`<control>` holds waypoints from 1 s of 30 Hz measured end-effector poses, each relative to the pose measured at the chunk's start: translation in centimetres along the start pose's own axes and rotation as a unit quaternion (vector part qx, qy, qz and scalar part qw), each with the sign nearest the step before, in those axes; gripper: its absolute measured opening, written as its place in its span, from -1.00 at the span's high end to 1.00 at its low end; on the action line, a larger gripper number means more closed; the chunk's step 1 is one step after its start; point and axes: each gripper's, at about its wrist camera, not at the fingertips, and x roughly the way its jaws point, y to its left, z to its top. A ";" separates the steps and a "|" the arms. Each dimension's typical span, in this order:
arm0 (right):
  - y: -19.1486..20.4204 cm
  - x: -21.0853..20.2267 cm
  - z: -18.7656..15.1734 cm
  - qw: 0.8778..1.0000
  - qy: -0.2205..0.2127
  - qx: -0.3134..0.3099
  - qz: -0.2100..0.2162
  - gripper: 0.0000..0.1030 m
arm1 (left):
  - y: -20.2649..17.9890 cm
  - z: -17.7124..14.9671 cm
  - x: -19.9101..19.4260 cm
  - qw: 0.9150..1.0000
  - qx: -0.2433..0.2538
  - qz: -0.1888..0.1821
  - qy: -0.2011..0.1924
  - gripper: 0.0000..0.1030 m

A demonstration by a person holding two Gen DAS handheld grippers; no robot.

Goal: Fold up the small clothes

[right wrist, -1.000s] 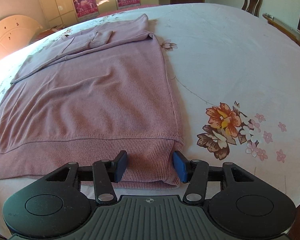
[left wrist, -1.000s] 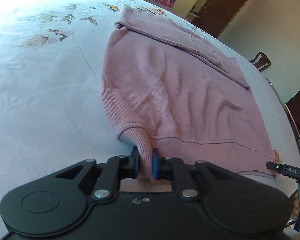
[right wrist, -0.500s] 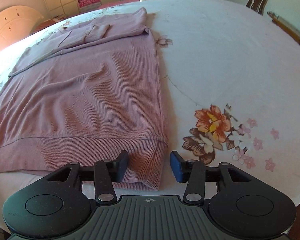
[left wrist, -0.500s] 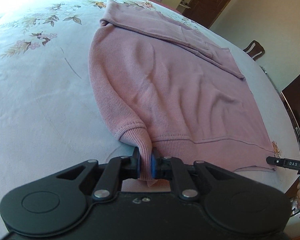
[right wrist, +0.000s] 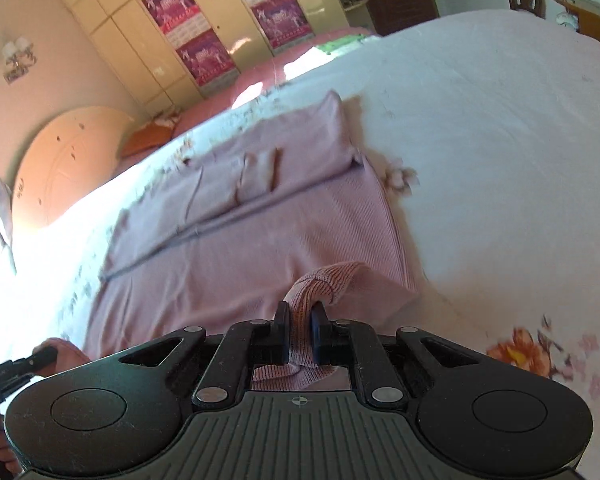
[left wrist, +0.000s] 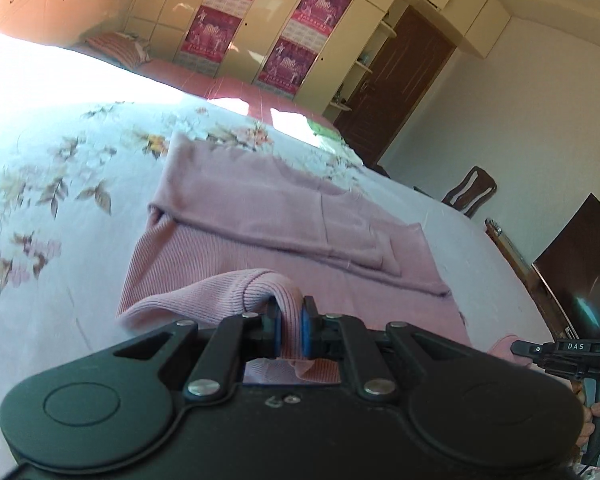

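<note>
A pink ribbed sweater (left wrist: 260, 240) lies on a white floral bed cover, its sleeves folded across the far end. My left gripper (left wrist: 290, 330) is shut on the sweater's near left hem corner (left wrist: 256, 286) and holds it lifted above the body. My right gripper (right wrist: 300, 336) is shut on the near right hem corner (right wrist: 328, 278) of the sweater (right wrist: 260, 232), also lifted. The right gripper's tip (left wrist: 540, 348) shows at the right in the left wrist view. The left gripper's tip (right wrist: 40, 358) shows at the lower left in the right wrist view.
The bed cover (right wrist: 500, 140) spreads wide on both sides of the sweater. A wooden chair (left wrist: 470, 190) and a dark door (left wrist: 400, 80) stand beyond the bed's far right. Wardrobes with pink posters (left wrist: 292, 28) line the back wall.
My right gripper has shut on the right hem corner. Both grippers have risen and tilted up, lifting the hem off the bed and carrying it toward the far end.
</note>
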 end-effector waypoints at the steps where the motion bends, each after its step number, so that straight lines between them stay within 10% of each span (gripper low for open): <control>1: 0.1 0.9 1.9 1.000 -0.014 0.007 0.006 0.82 | -0.2 1.2 0.8 1.000 0.006 0.002 -0.012 0.84; 8: 0.6 8.3 11.2 0.999 -0.047 0.021 0.008 0.82 | 0.5 9.2 8.6 0.998 -0.004 0.029 -0.049 0.84; 17: -0.9 18.1 17.5 0.999 -0.013 0.047 -0.013 0.81 | 2.9 12.8 19.2 0.995 0.011 0.103 0.007 0.81; 20: -1.4 19.9 18.3 0.998 -0.003 0.042 -0.036 0.81 | 3.7 12.8 21.3 0.989 0.030 0.141 0.025 0.50; 23: -2.0 21.0 18.7 0.998 0.005 0.034 -0.045 0.79 | 4.1 12.7 21.0 0.986 0.054 0.156 0.022 -0.30; 27: -2.8 19.7 19.0 0.998 -0.035 0.019 -0.045 -0.50 | 4.7 12.7 18.7 0.991 0.078 0.111 0.002 -0.57; 30: -2.8 19.3 19.4 0.998 -0.044 -0.014 -0.036 -0.51 | 4.8 12.9 18.6 0.990 0.106 0.092 0.011 -0.58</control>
